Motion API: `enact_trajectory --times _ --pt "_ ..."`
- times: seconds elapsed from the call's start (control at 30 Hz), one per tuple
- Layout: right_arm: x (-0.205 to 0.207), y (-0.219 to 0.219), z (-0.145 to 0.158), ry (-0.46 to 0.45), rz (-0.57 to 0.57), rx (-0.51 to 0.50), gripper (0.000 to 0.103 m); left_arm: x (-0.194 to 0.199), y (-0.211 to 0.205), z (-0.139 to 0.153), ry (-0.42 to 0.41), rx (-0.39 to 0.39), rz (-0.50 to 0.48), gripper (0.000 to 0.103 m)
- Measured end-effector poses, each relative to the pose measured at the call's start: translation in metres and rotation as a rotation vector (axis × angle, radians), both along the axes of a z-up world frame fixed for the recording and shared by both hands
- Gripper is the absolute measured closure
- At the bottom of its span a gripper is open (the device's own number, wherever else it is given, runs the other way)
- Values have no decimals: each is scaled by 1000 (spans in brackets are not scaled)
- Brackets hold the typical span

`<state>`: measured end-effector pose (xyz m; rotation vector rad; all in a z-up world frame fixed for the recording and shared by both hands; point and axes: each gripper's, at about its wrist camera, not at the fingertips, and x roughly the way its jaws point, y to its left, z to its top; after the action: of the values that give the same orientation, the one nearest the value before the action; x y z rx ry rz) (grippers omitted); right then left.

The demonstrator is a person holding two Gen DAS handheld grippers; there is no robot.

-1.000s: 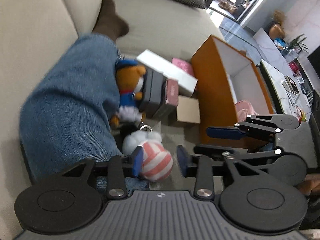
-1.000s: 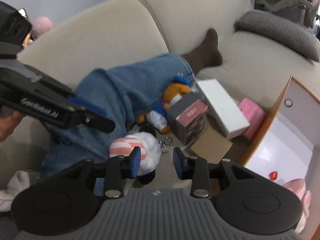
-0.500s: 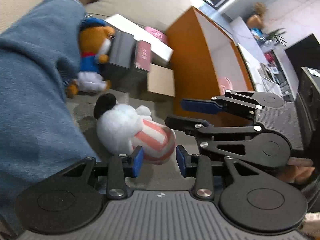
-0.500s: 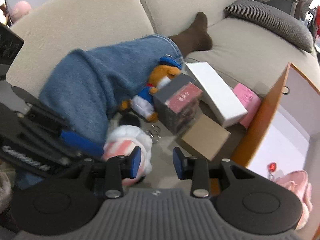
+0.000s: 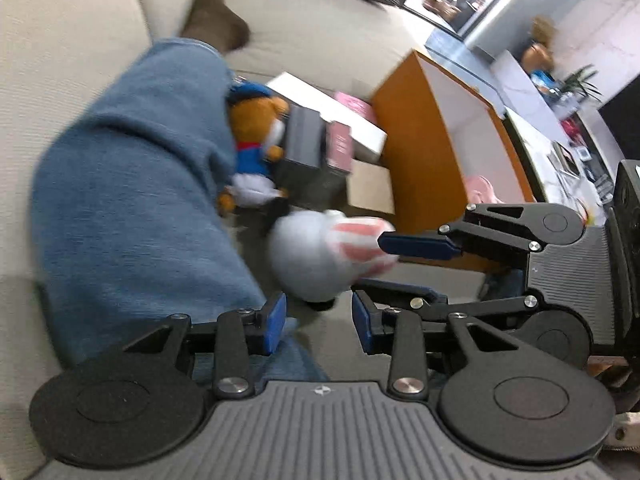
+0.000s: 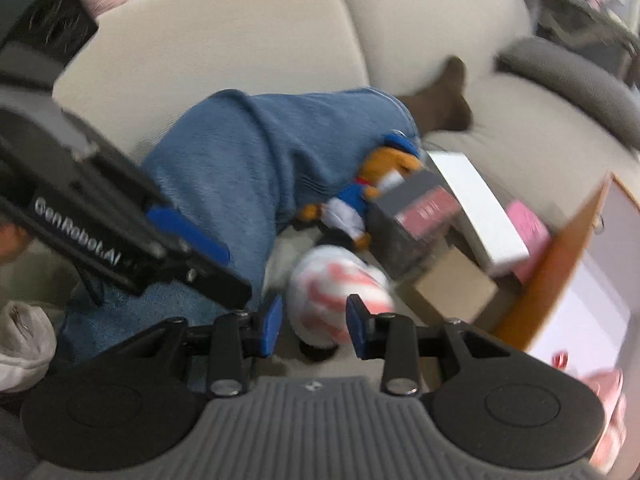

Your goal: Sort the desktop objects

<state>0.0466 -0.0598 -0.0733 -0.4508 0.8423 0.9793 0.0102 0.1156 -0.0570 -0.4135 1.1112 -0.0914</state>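
A white plush with a red-and-white striped body lies on the sofa seat, blurred by motion. It also shows in the right wrist view. My left gripper is open and empty just short of the plush. My right gripper is open, with the plush between its fingertips, not clamped. In the left wrist view the right gripper reaches in from the right around the plush's striped end. An orange box with a white inside stands to the right.
A leg in blue jeans lies on the left. Behind the plush are a bear plush in blue, a dark box with a pink face, a white box, a pink item and a brown card.
My left gripper has pulled back from the striped plush, which now sits beyond its fingertips. My right gripper has moved in so that the plush lies between its fingers.
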Motion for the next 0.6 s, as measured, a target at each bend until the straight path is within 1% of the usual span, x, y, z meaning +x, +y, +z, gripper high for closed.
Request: enact_trajectory --times 0.07,0.17,0.3,0.37,0.47,0.6 --pt "1 11 1 -33 34 -7 65 -2 6 2 -5 3 20 62" --pt "9 23 2 -51 60 -22 65 -3 12 3 -9 13 46 62" --pt "22 36 -7 -22 118 -92 63 -2 15 6 -18 15 48 62" --pt "27 36 -13 -18 136 -140 56 -1 16 6 -19 19 43 62" --pt "28 27 -21 -44 165 -206 55 2 18 3 -15 19 43 62" --pt "23 19 -30 -90 220 -261 53 9 18 -2 -10 15 43 62"
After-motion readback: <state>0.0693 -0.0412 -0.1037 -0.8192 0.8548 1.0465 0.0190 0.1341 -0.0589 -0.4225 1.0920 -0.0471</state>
